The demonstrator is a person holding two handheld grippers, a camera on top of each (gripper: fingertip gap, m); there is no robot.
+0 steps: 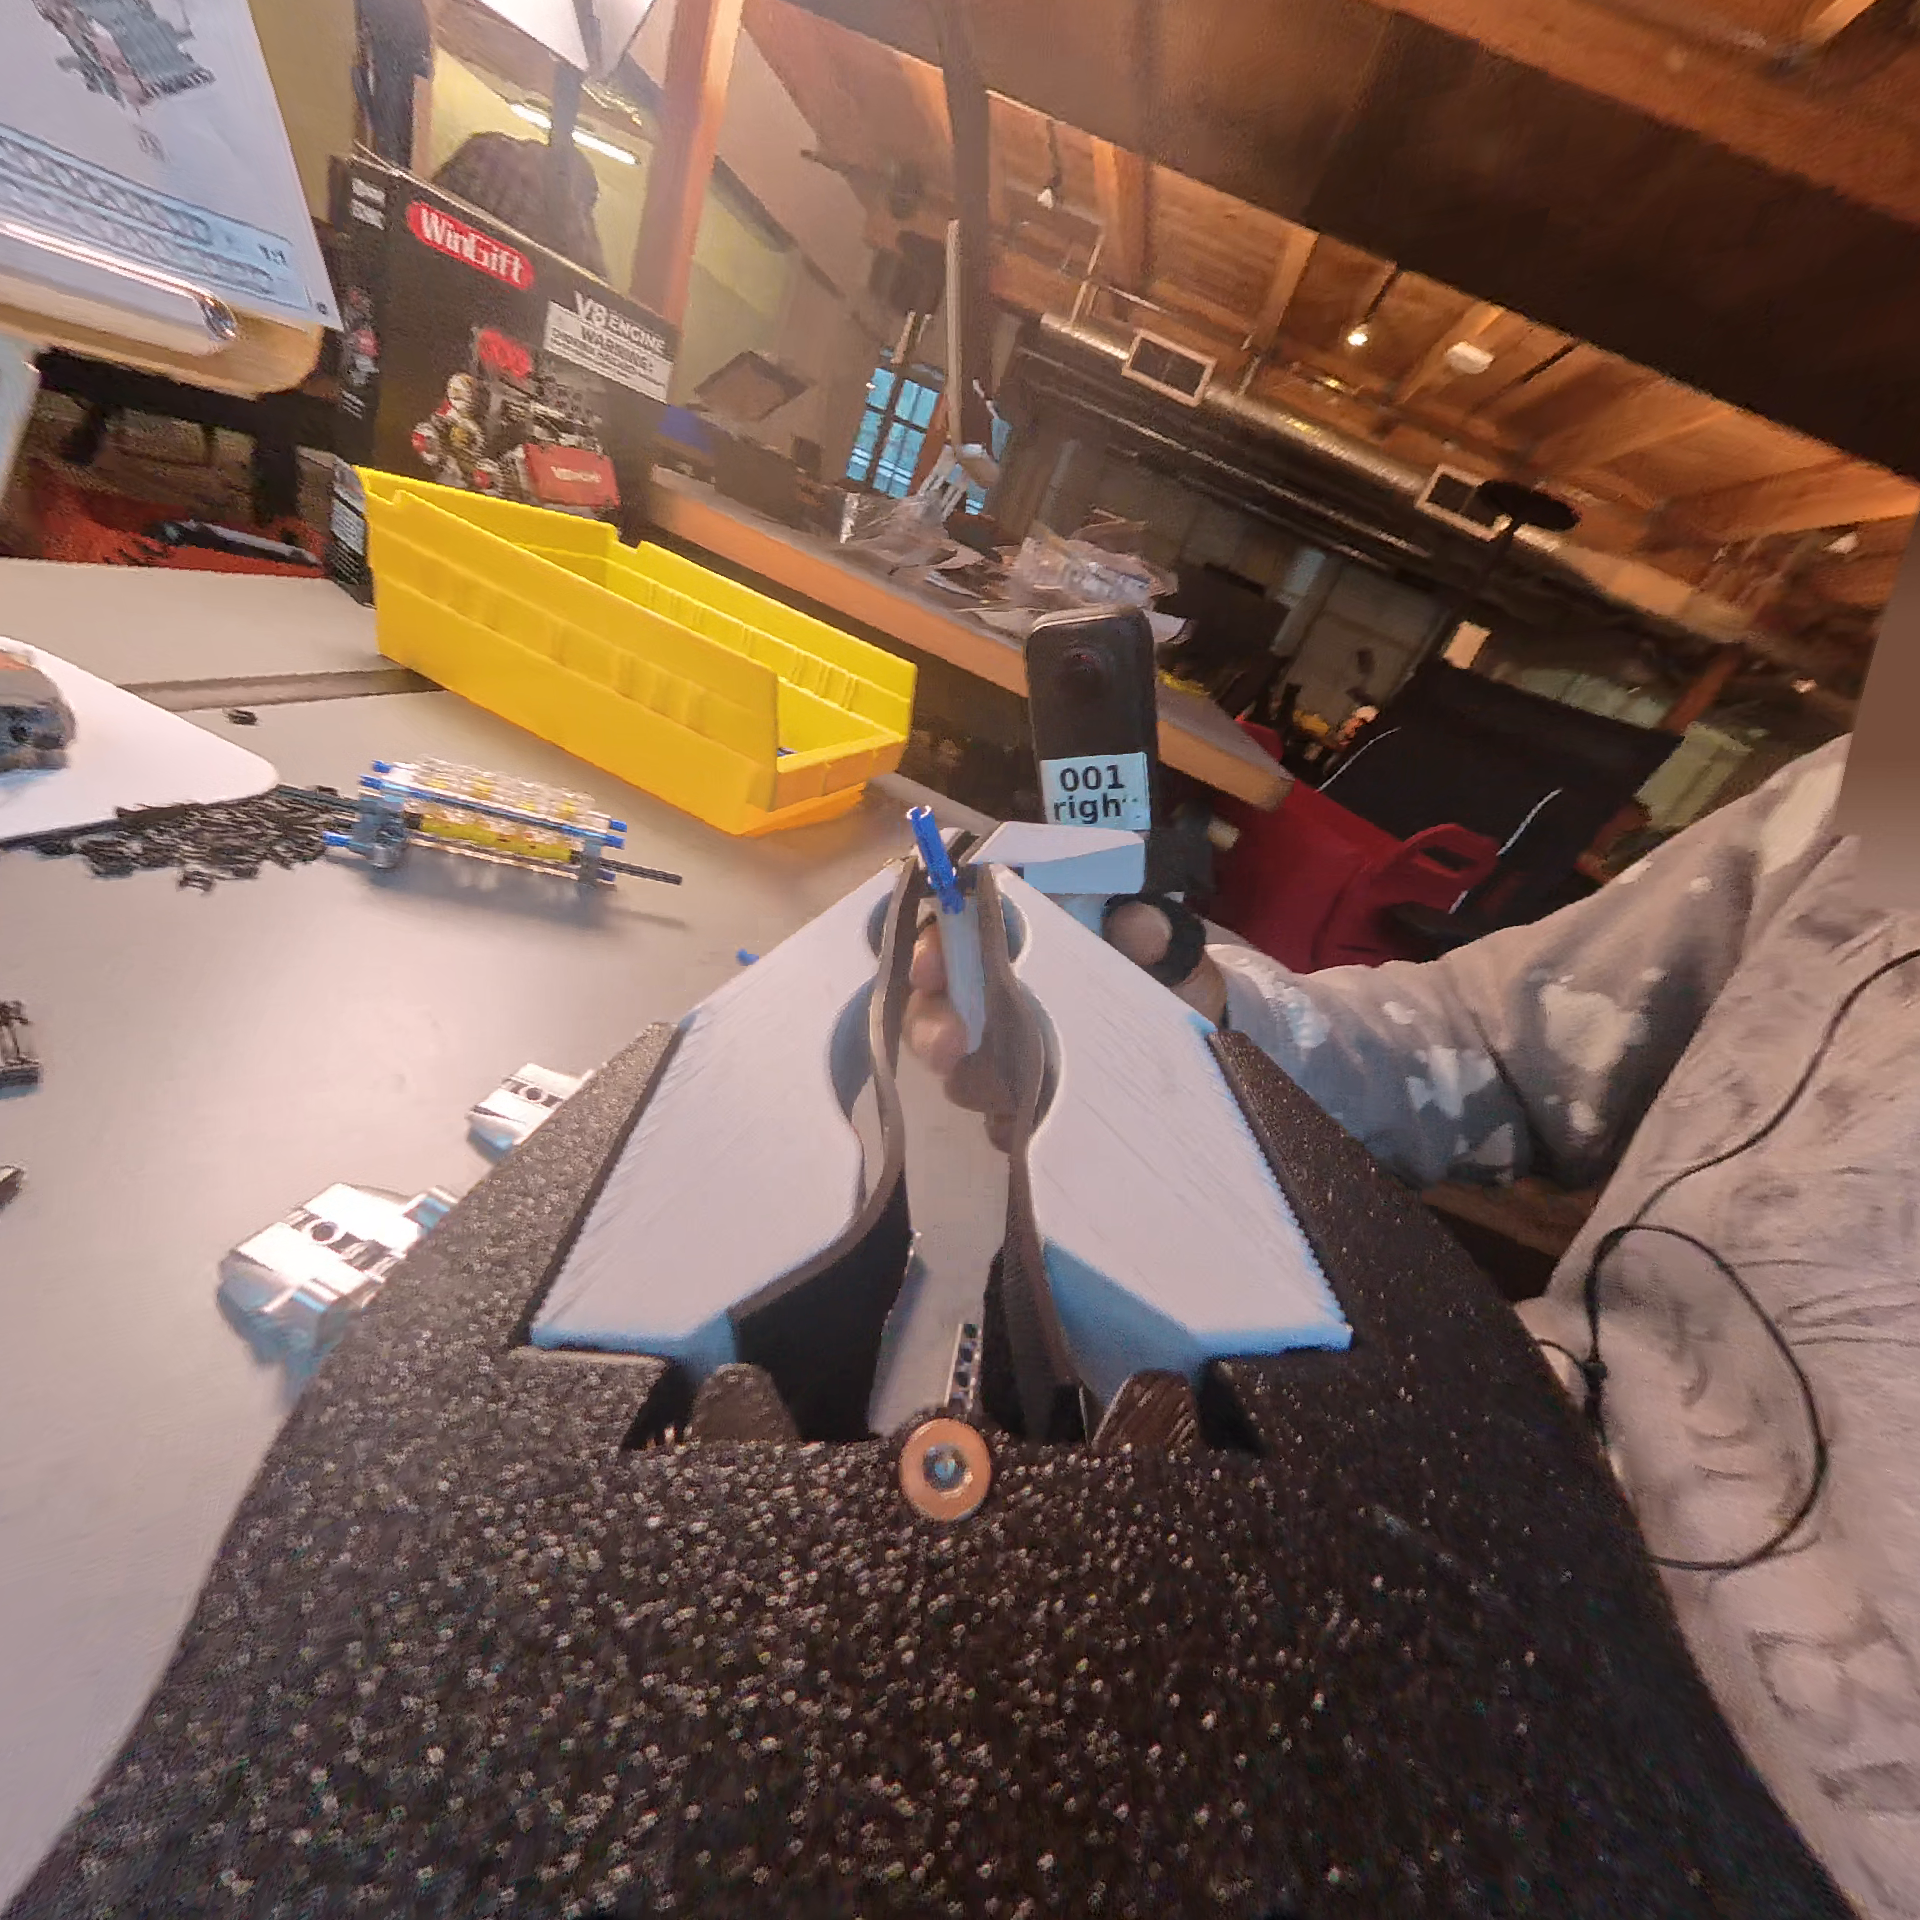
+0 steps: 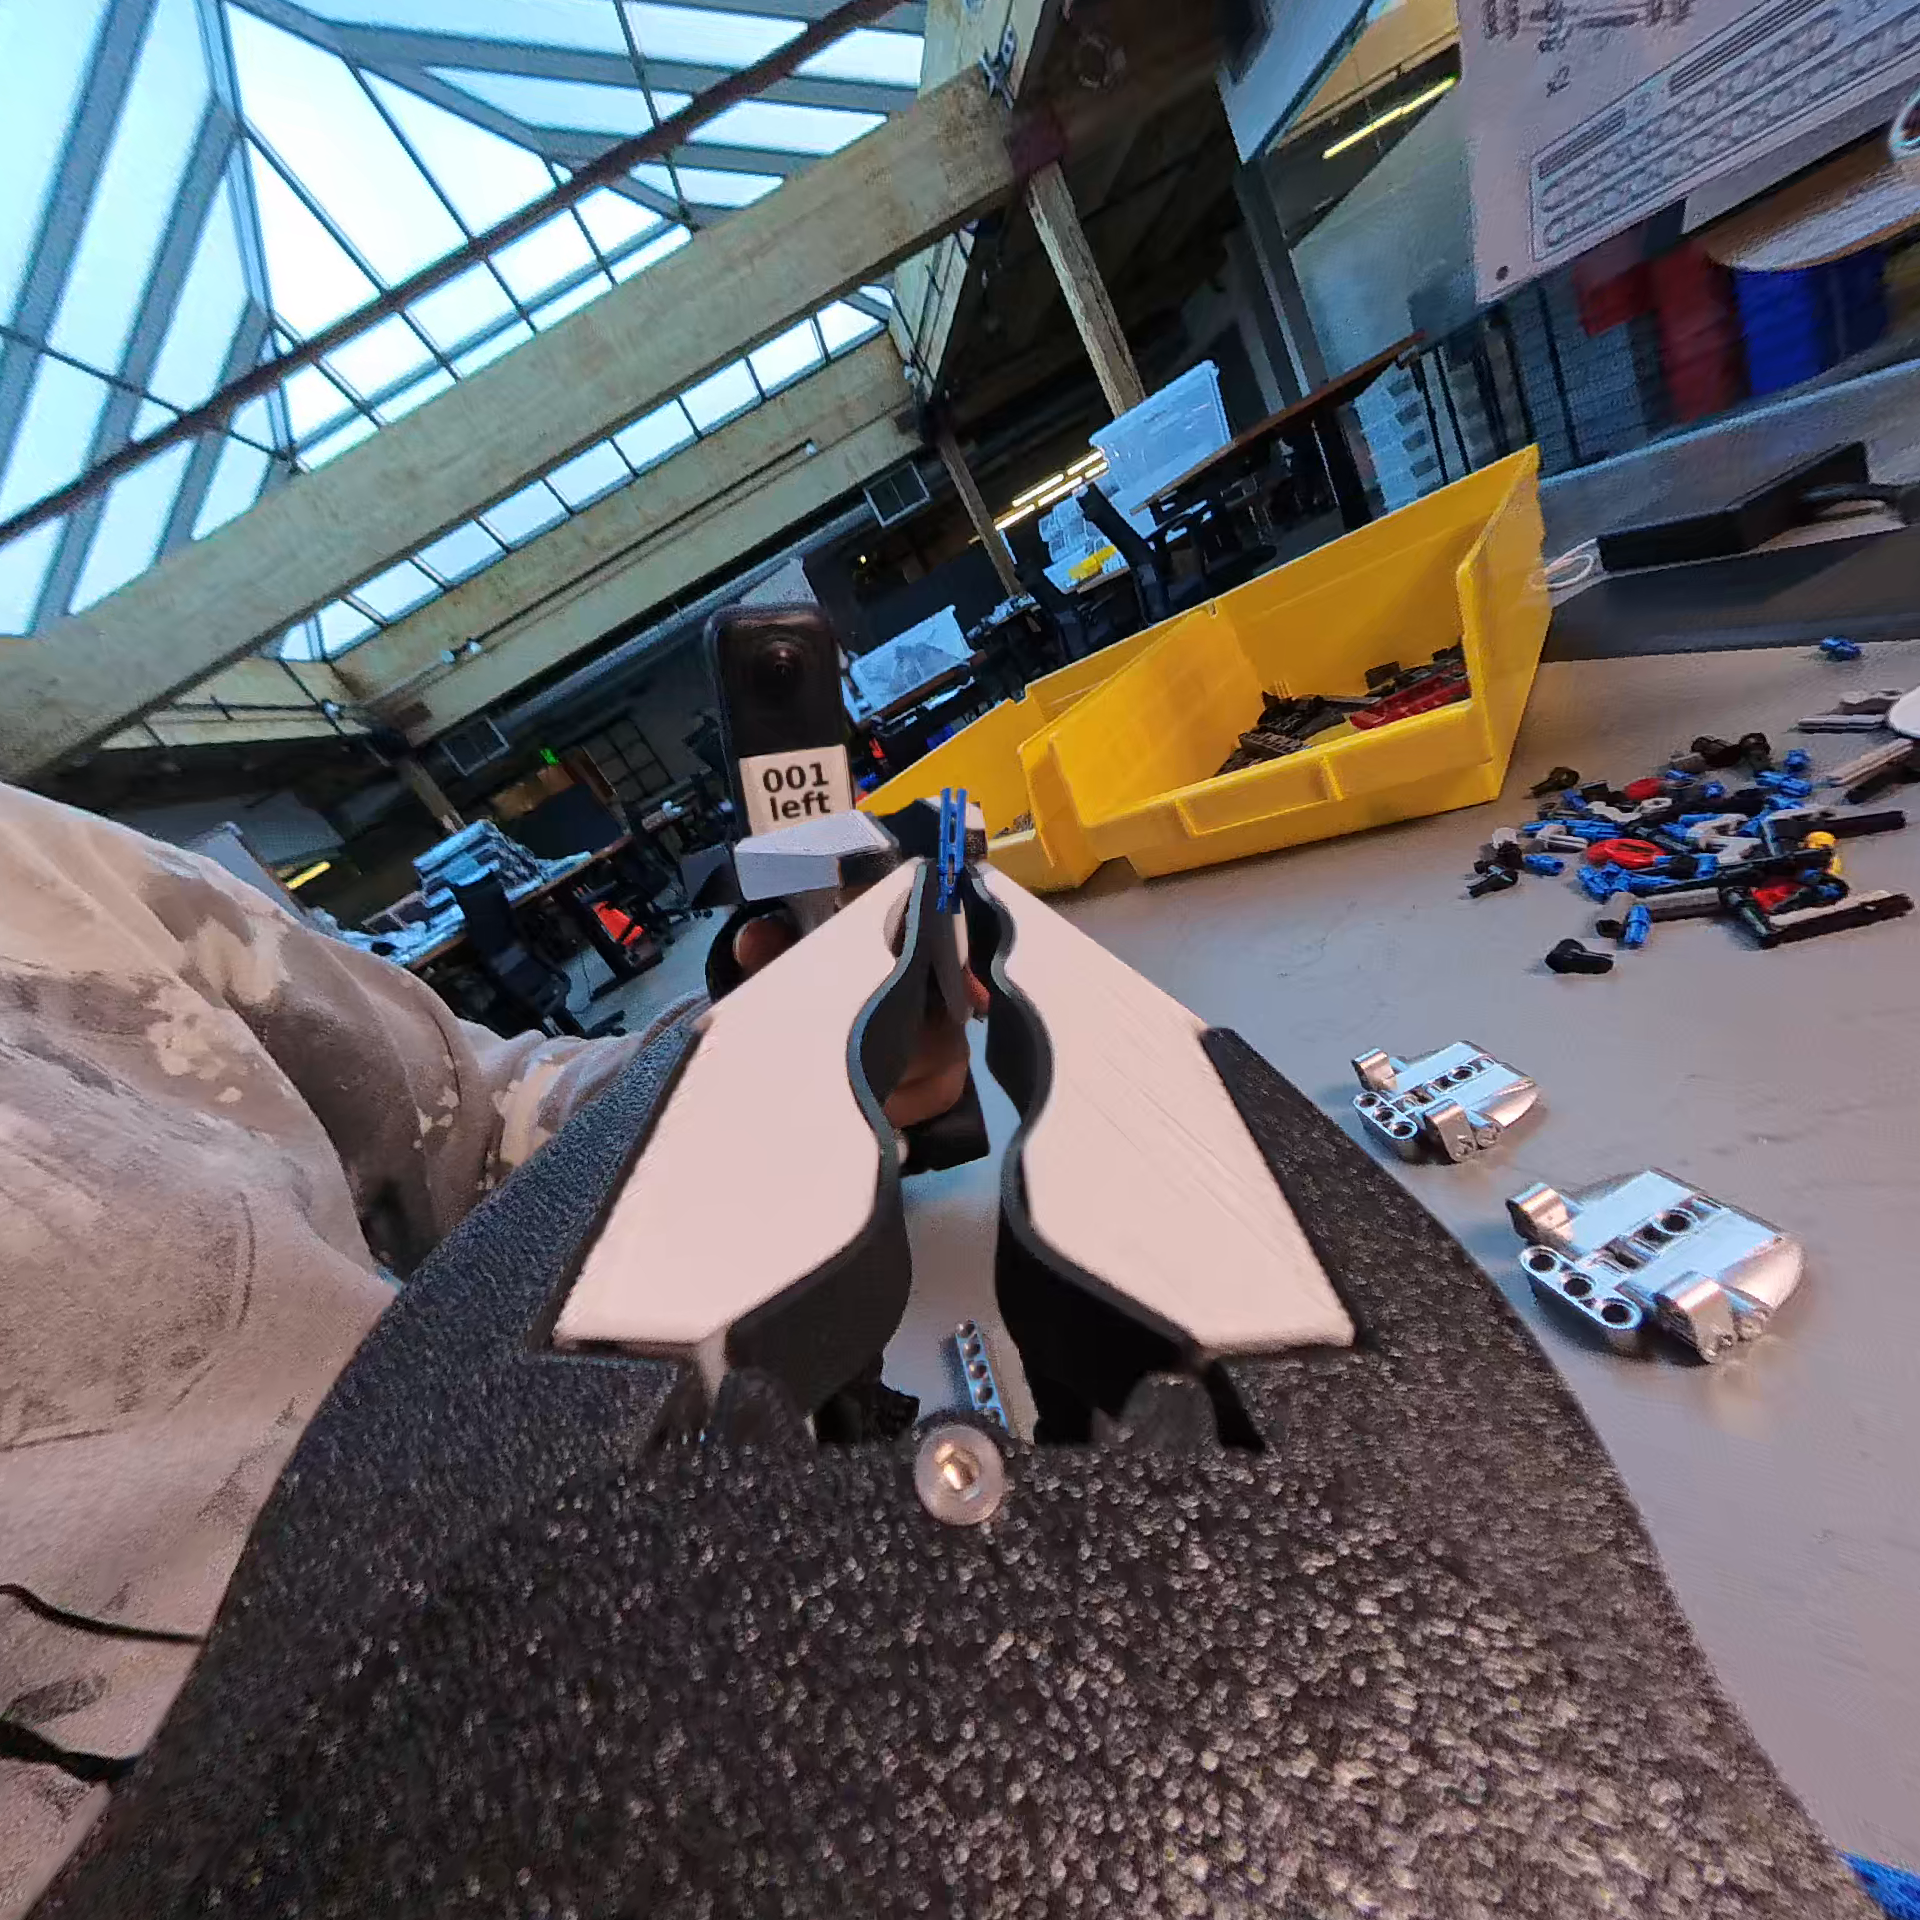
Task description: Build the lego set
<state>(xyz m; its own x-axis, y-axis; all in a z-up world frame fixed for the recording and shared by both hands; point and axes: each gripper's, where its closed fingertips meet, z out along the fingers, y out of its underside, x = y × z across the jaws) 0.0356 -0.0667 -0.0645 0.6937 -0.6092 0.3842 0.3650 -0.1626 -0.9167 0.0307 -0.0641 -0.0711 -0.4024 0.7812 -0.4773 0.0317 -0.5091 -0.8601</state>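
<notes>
Both grippers, left gripper (image 1: 943, 883) and right gripper (image 2: 948, 868), pinch one blue pin (image 1: 932, 855), upright.

Grey-fingered, black-bodied hand-held gripper (image 1: 948, 883)

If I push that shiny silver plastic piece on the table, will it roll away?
Probably not. The nearer shiny silver plastic piece lies flat on the grey table, so it would likely slide. It looks hard and stiff, with holes, so probably light. Its glossy surface may be slippery.
</notes>
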